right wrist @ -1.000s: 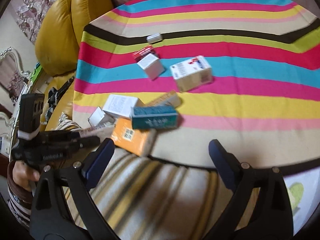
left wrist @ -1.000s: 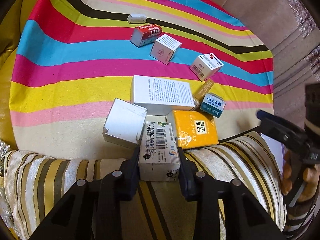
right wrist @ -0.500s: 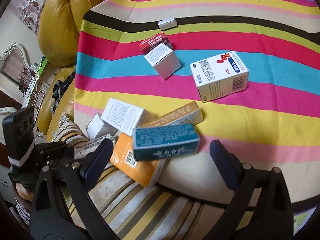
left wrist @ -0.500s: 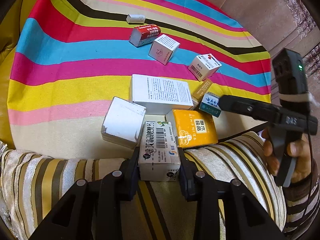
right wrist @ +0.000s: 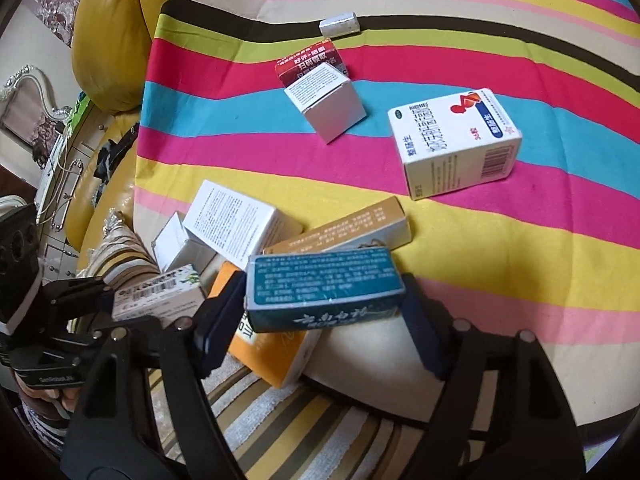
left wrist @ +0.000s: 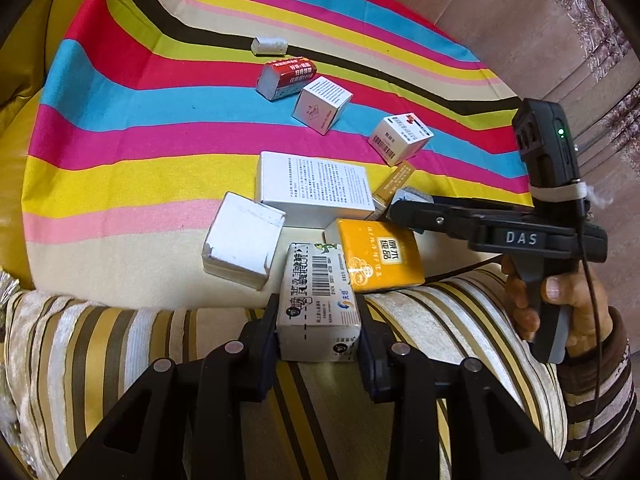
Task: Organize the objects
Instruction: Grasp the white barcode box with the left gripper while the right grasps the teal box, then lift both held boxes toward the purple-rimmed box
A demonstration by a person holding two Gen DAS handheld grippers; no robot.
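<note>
1. Striped cloth [left wrist: 120, 128]: spread over a yellow sofa and carries all the boxes. A striped cushion [left wrist: 100, 344] lies along its near edge.
2. Large white box [left wrist: 316, 184]: lies flat, printed face up, in the near middle of the cloth, at the back of a pile.
3. Orange box [left wrist: 380, 256]: at the near edge, partly on the cushion, touching the large white box.
4. White box with red and blue print [right wrist: 456, 140]: alone toward the right edge, well apart from the pile.
5. Teal box [right wrist: 324, 280]: on top of the orange box, at the near edge. The right tongs [right wrist: 322, 296] straddle it lengthwise. The jaws have just been closing and the pads now meet both its ends.
6. Barcode box [left wrist: 316, 280]: at the near edge over the cushion, pinched at its sides by the left tongs [left wrist: 317, 320], which are pressed firmly on it.
7. Plain white box [left wrist: 240, 240]: just left of the barcode box.
8. Gold slim box [right wrist: 344, 224]: behind the teal box, leaning on the pile.
9. White cube box [left wrist: 320, 104] and red box [left wrist: 288, 76]: touching, mid-cloth.
10. Small silver packet [left wrist: 270, 45]: farthest back, on the dark stripe.
</note>
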